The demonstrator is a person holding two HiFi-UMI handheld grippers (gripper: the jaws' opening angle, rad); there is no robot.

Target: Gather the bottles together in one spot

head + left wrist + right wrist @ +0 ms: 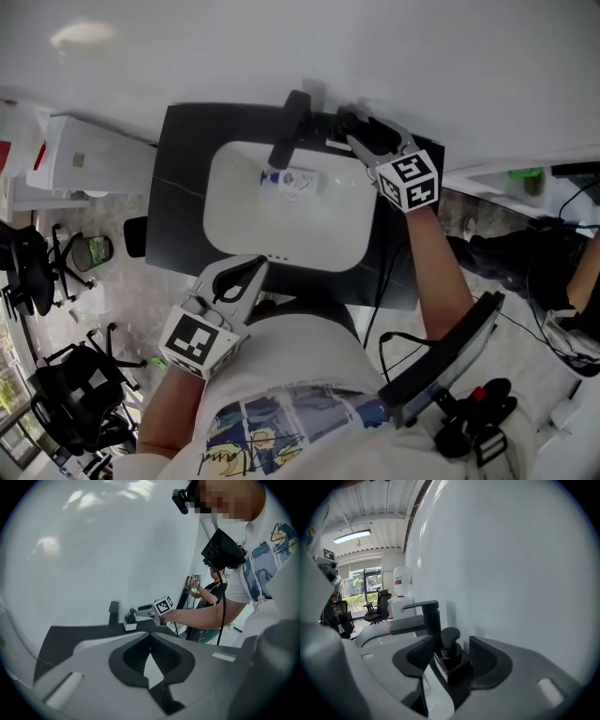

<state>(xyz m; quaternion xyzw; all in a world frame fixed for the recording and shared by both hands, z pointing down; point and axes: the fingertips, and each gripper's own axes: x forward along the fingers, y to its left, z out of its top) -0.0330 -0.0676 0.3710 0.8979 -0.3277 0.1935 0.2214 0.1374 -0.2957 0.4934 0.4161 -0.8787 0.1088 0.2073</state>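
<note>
Bottle (pixel 453 663) between right gripper (pixel 450 645) jaws, parted.

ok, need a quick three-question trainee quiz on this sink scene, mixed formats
1. True or false: the right claw is clamped on the pump bottle.
2. Where does the white bottle with the blue cap lie? A) in the sink basin B) on the floor C) on a chair
3. Which black fixture stands right beside the pump bottle?
Key: 1 false, the claw stands open around it. 2 A. 3 the faucet.
</note>
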